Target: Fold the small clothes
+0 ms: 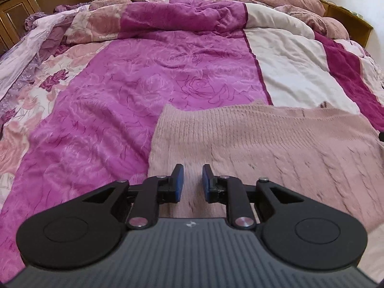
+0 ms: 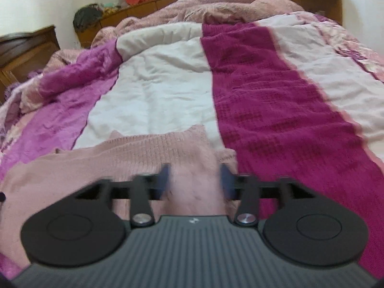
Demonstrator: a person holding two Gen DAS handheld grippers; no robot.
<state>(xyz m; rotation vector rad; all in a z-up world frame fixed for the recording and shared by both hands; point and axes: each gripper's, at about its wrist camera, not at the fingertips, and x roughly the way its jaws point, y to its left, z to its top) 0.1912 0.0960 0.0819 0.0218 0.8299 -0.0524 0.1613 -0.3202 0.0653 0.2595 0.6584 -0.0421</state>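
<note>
We see a pale pink knit sweater (image 1: 252, 141), ribbed at far edge, lying flat on the striped bedspread (image 1: 148, 76), w/ left gripper (image 1: 193, 182) and right gripper (image 2: 195, 180) both spread above it, pinching nothing.

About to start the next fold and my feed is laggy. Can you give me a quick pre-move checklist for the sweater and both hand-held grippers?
1. Sweater lies flat on the quilt: ok, it is spread out with only slight wrinkles.
2. Left hand-held gripper free of fabric: ok, narrow gap, nothing pinched between the pads.
3. Right hand-held gripper free of fabric: ok, jaws apart over the knit, though the view is blurred.
4. Both grippers over the sweater: ok, left near its left part, right near its right edge.
5. Fold edges even: cannot tell, the near hem is hidden under the grippers.
6. Stray items on the sweater: ok, none seen.
</note>
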